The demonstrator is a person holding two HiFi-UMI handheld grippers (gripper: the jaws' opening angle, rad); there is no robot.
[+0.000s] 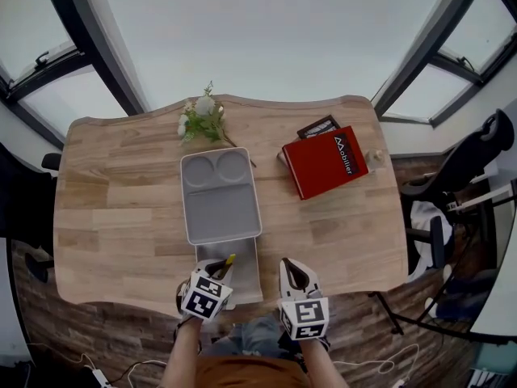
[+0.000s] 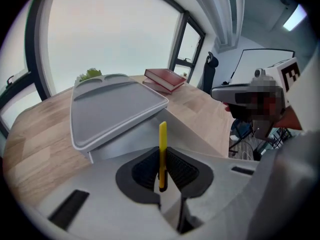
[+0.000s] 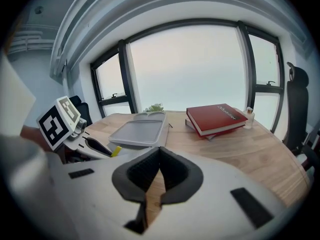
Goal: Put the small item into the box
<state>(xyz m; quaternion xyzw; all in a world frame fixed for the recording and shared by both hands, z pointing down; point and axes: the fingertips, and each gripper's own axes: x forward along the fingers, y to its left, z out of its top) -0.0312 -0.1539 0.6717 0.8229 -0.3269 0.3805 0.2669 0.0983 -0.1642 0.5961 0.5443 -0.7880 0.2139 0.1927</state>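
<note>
Left gripper (image 1: 218,270) clamped on the small yellow item (image 2: 162,143), upright over the near uncovered end of the grey box (image 1: 247,275), the lid (image 1: 220,204) lying across its far end; right gripper (image 3: 159,153) pinched closed on nothing, just right; red book (image 1: 325,162) far right, white lettering ending "abiller".

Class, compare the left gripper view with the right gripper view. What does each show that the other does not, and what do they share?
Only the left gripper view: the left claw seen along its own jaws, which are shut on the yellow item.
Only the right gripper view: the right claw, jaws together with nothing between them, and a small bottle beside the red book.
Both: the grey lid, the red book, the greenery, the wooden table and at least the tip of the yellow item.
</note>
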